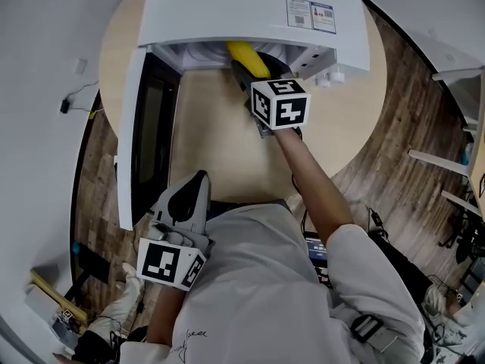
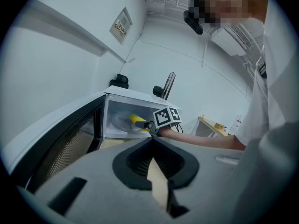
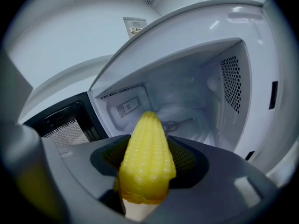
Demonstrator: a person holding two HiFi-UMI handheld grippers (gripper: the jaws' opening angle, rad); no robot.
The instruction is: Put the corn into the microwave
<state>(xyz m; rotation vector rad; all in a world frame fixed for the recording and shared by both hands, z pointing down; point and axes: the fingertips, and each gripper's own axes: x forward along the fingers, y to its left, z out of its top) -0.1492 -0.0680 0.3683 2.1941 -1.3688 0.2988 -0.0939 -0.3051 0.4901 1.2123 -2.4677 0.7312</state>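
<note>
at twelve o'clock our right gripper [image 1: 254, 70] clamps the corn [image 3: 147, 162] at the open microwave's [image 1: 250, 10] mouth; left gripper [image 2: 150, 143] closed, empty; label [image 1: 311, 14] unreadable.

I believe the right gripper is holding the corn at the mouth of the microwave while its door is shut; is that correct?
Not quite: the door is open, swung out to the left in the head view. The rest holds: the right gripper clamps the corn at the mouth of the microwave.

Microwave [image 1: 227, 6] stickers [image 1: 311, 14], wall notice [image 2: 121, 24] (all illegible)
</note>
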